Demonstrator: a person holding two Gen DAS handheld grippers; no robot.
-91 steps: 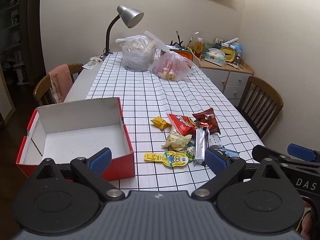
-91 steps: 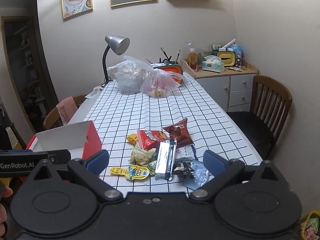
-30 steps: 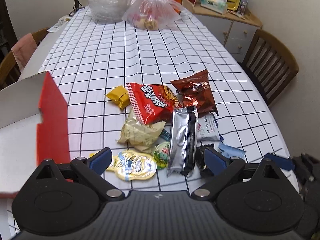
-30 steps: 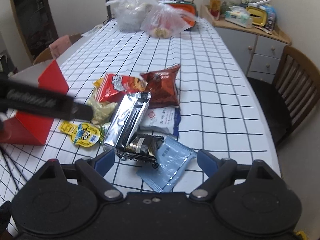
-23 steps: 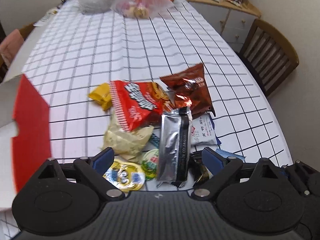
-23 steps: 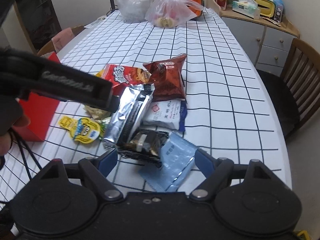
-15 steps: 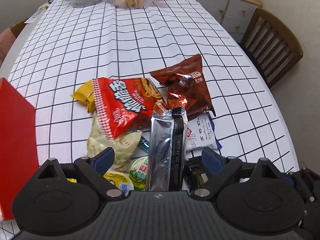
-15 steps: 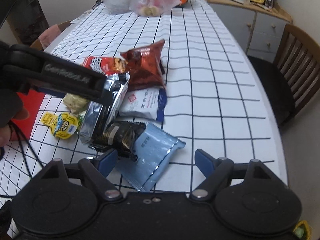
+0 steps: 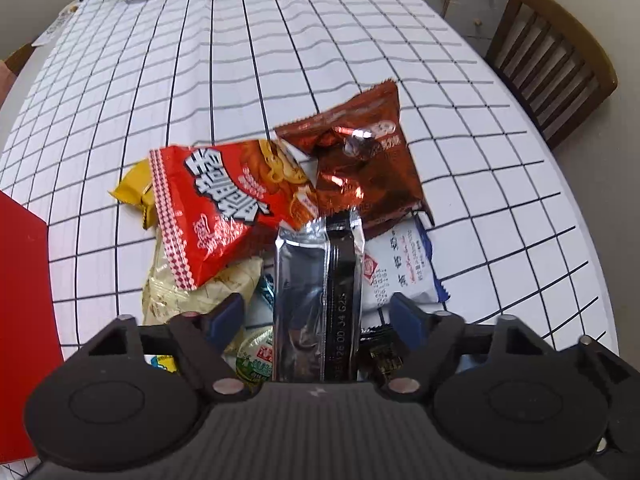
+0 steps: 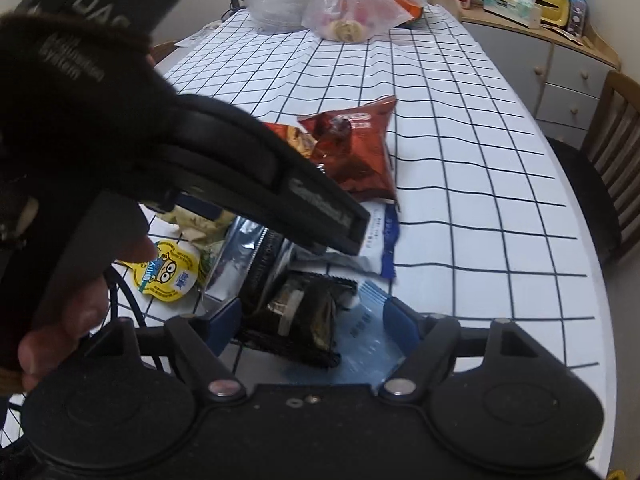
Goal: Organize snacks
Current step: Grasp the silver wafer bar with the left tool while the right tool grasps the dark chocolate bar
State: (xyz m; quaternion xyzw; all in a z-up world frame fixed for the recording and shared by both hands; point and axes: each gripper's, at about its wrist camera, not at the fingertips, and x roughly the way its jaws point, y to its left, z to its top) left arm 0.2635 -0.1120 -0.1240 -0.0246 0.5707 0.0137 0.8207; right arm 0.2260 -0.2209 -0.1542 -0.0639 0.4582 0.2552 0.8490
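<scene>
Nothing looks sorted yet: the snacks lie heaped on the table (image 9: 360,40), the left claw (image 9: 318,312) half-open and just closing around the silver packet (image 9: 316,280), the right claw (image 10: 312,318) likewise narrowing around the dark packet (image 10: 304,316), neither gripping.
</scene>
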